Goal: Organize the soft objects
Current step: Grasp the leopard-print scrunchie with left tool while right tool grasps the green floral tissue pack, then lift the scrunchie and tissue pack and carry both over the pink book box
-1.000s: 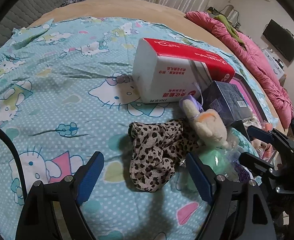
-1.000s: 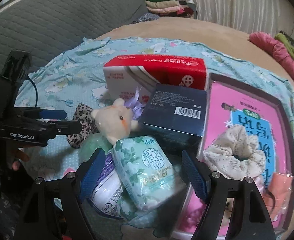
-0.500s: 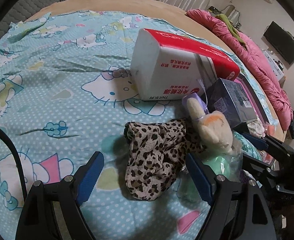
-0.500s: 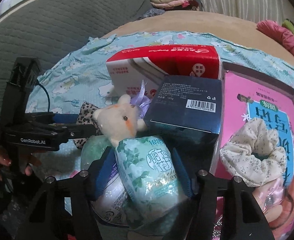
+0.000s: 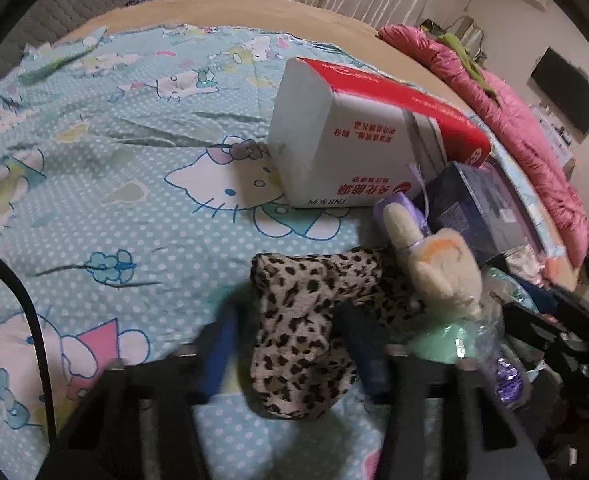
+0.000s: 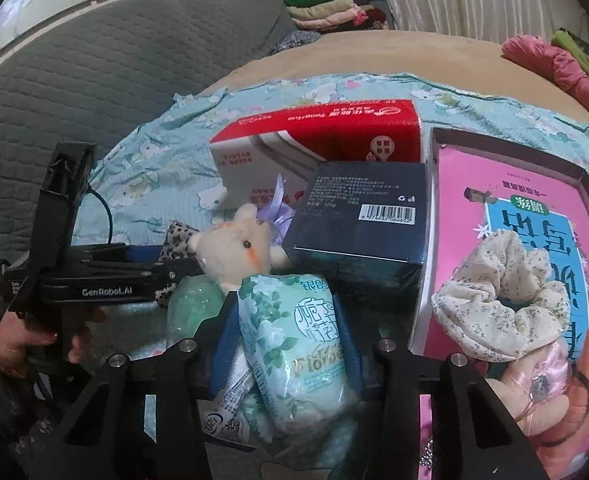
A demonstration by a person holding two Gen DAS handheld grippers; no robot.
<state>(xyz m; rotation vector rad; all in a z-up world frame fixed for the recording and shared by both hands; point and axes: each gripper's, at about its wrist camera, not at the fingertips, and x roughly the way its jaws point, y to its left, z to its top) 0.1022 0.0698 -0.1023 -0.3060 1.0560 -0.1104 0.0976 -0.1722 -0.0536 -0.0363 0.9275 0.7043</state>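
A leopard-print cloth [image 5: 298, 320] lies crumpled on the blue cartoon bedsheet [image 5: 114, 160]. My left gripper [image 5: 290, 344] straddles it, its blurred jaws closing, the pads against the cloth's sides. In the right wrist view the leopard-print cloth [image 6: 176, 236] bulges above and below the left gripper [image 6: 174, 270]. My right gripper [image 6: 288, 320] is shut on a green floral tissue pack [image 6: 294, 340], which stands tilted between the pads. A cream plush toy [image 6: 234, 244] leans just behind the pack.
A red-and-white tissue box [image 5: 354, 132] and a dark blue box [image 6: 362, 220] crowd the pile. A pink tray [image 6: 466, 176] at the right holds a floral scrunchie [image 6: 498, 300]. A green bagged item [image 6: 192, 308] lies underneath. A pink quilt [image 5: 534, 140] edges the bed.
Both pairs of jaws have narrowed: the left onto the leopard-print cloth, the right onto the floral tissue pack. Neither hand has shifted much.
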